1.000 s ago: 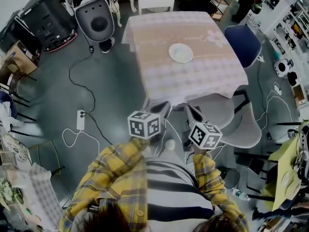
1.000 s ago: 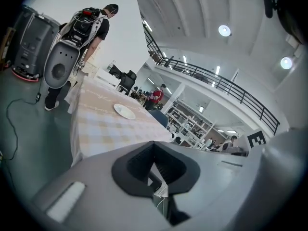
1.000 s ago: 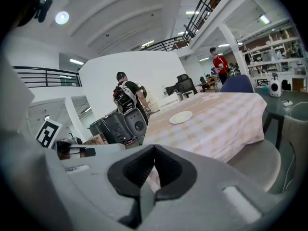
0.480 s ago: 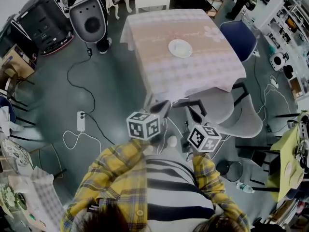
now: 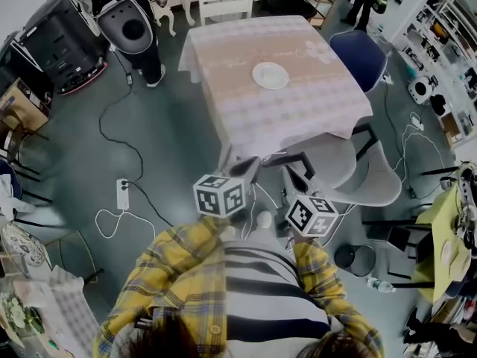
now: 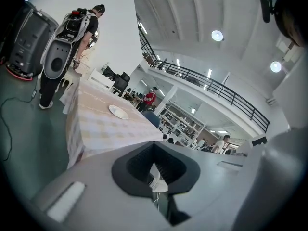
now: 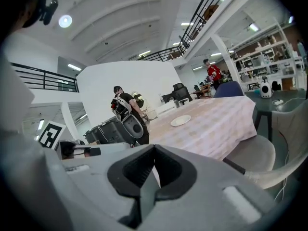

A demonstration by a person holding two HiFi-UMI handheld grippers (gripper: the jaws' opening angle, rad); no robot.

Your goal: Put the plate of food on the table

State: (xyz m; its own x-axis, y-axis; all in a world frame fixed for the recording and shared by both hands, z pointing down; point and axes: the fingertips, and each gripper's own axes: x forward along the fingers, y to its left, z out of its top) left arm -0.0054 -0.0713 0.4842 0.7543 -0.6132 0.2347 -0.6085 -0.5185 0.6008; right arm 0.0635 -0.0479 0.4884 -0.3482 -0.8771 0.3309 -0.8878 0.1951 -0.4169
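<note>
With the plate [image 5: 270,74] lying near the middle of the table [image 5: 298,114], and the left gripper [image 5: 250,167] and right gripper [image 5: 297,174] both empty with jaws together, short of the table's near edge, the placing looks done, so the next move calls only for keeping clear of the table.

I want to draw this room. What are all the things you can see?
table: one, pale checked cloth, middle
plate: one, white, on the table
white chair: one, beyond the table
blue chair: one, right of the table
grey chair: at least one, table's near side
power strip: one, white, floor at left
grey machine: one, beside a standing person
left gripper: one, grey, facing the table, shut
right gripper: one, grey, facing the table, shut
</note>
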